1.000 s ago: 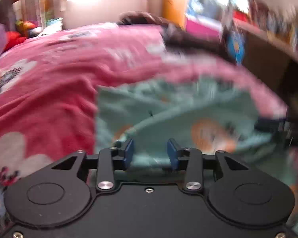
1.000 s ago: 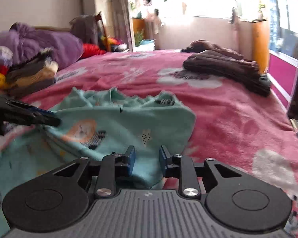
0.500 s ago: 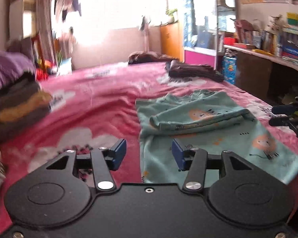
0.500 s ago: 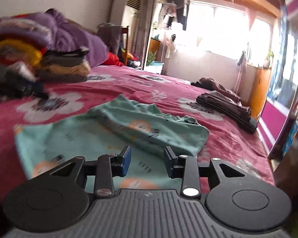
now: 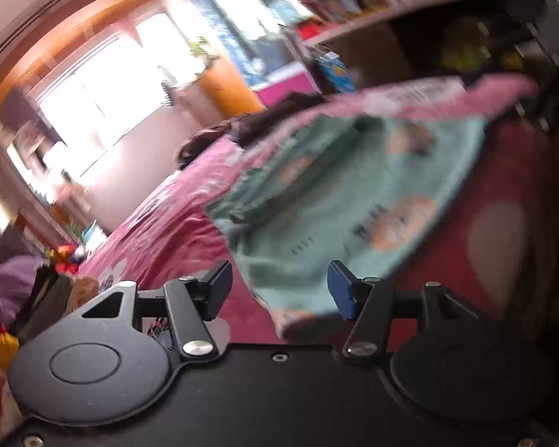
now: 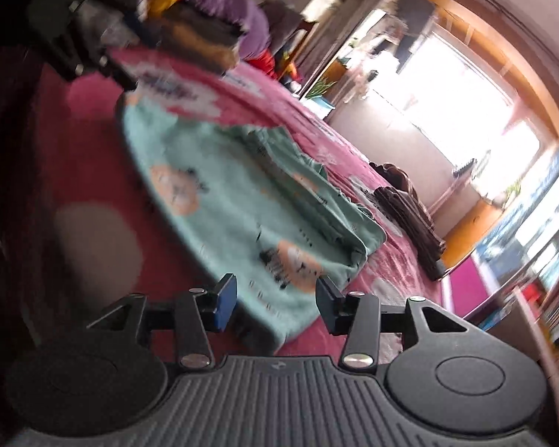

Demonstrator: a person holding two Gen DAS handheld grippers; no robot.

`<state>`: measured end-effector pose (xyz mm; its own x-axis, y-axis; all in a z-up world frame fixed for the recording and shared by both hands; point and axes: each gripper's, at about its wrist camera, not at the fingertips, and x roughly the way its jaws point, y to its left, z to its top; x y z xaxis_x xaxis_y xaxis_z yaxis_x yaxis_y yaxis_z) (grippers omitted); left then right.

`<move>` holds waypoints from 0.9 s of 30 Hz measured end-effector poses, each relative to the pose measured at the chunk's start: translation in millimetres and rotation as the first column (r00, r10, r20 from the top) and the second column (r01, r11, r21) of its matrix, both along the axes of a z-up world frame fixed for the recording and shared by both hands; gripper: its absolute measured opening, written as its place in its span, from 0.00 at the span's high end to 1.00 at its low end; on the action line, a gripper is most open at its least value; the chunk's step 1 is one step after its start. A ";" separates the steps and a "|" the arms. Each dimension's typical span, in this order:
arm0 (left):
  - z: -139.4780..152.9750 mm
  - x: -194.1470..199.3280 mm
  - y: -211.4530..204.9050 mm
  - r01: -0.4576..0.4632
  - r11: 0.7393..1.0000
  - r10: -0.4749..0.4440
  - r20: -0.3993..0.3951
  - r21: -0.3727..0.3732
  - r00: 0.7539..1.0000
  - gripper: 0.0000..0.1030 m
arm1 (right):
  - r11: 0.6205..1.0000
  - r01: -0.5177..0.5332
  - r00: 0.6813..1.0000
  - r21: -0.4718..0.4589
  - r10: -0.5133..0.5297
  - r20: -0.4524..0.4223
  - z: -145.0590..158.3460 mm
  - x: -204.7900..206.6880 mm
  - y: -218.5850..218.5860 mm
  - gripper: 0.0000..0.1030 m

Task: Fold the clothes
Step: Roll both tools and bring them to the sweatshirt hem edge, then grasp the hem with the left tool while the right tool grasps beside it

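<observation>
Both views are tilted and blurred; findings are limited accordingly.

Left tongs (image 5: 277, 290): jaws wide apart, holding nothing. Right tongs (image 6: 275, 303): jaws likewise wide apart, empty.

Task item: a mint-green printed garment (image 6: 242, 201), lying partly folded on the bed (image 6: 93, 171), which carries a pink floral cover. An upper layer or rolled fold runs along the far side of the cloth; the exact fold state I cannot confirm through the blur.

Governing relation: the garment lies directly ahead of both tongs. In the left view the garment (image 5: 339, 201) has its near hem corner falling between the open jaws, slightly toward the right-hand pad; whether it touches that pad I cannot tell. In the right view the opposite near corner sits between the open jaws in the same manner. The long axis runs roughly across me, from one pair of tongs to the other. Neither hand is clearly nearer.

Judgement: each pair of tongs is lined up on its own near corner, so a paired pinch and carry of the near edge away from me appears the likely step.

Other items: a dark brown folded pile (image 6: 410, 208) lies well apart, farther up the bed.
</observation>
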<state>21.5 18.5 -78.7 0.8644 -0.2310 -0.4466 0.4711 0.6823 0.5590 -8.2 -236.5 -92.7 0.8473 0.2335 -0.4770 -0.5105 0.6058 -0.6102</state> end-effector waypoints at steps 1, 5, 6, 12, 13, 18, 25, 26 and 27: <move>-6.5 -1.8 -3.0 0.014 0.998 -0.014 -0.002 0.055 1.000 0.47 | 1.000 -0.009 1.000 -0.028 0.009 0.002 -3.3 -2.4 2.4 0.55; -38.5 -10.4 -15.0 0.090 0.949 -0.093 -0.004 0.303 0.996 0.47 | 0.988 -0.017 1.000 -0.150 0.020 0.016 -20.3 -2.2 12.9 0.57; -44.5 -11.5 -15.4 0.096 0.935 -0.102 0.000 0.341 0.995 0.47 | 0.986 -0.015 1.000 -0.164 0.018 0.015 -23.5 -0.8 13.8 0.57; -67.2 -5.0 -11.6 0.100 0.876 -0.123 0.019 0.472 0.992 0.52 | 0.975 0.029 0.999 -0.220 -0.020 0.042 -37.0 8.1 15.6 0.60; -69.2 -2.5 -11.6 0.098 0.869 -0.128 0.027 0.486 0.991 0.53 | 0.974 0.029 0.999 -0.223 -0.019 0.047 -38.2 8.8 16.3 0.60; -71.6 7.5 -14.0 0.067 0.828 -0.152 0.109 0.556 0.982 0.53 | 0.968 0.022 0.998 -0.251 -0.005 0.068 -47.9 9.6 20.2 0.60; -74.1 14.0 -10.6 0.089 0.790 -0.212 0.133 0.607 0.968 0.53 | 0.953 0.003 0.994 -0.304 0.030 0.107 -60.8 10.9 22.2 0.58; -77.5 17.3 -10.4 0.098 0.777 -0.230 0.135 0.622 0.964 0.53 | 0.948 -0.004 0.993 -0.318 0.041 0.112 -64.2 11.2 22.7 0.58; -81.1 20.9 -10.3 0.107 0.763 -0.248 0.136 0.637 0.959 0.53 | 0.943 -0.010 0.991 -0.332 0.053 0.121 -67.0 11.2 23.1 0.58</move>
